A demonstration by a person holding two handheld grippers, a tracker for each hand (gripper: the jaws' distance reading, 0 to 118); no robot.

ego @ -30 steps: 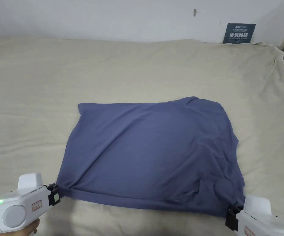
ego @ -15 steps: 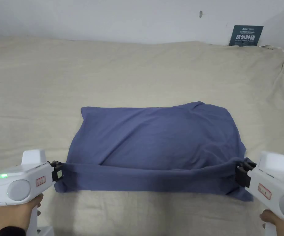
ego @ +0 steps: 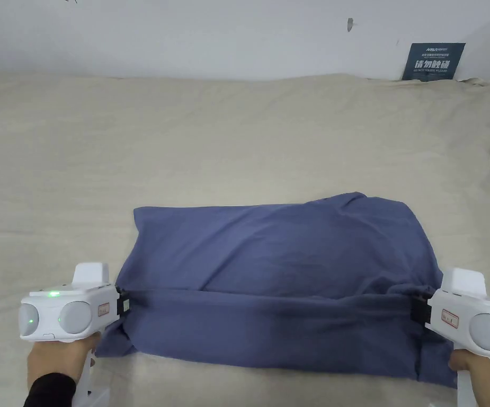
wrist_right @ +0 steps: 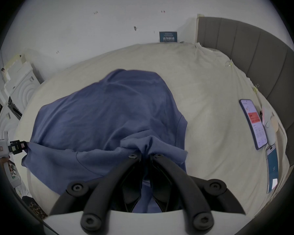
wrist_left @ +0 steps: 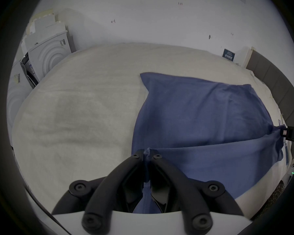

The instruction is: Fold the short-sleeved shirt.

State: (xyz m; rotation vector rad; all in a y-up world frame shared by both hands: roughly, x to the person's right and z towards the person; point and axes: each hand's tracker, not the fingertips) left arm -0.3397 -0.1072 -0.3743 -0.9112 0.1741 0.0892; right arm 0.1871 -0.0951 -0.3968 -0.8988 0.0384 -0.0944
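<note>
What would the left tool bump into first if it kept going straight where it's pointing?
Probably the right tool. The left tool points sideways along the raised edge of the blue short-sleeved shirt, which both clamp; depth is unclear.

Shirt (ego: 270, 254) plain blue; bedsheet (ego: 238, 132) beige; grippers white w/ black jaws.

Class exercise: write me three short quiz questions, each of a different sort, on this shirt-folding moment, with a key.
1. True or false: both grippers are shut on the shirt.
2. The held edge is: A) flat on the bed B) lifted over the shirt C) dropped on the floor.
3. Fill in: beside the shirt, by the right gripper, lie two ____.

Key: 1 true, see also the left gripper. 2 B. 3 phones.
</note>
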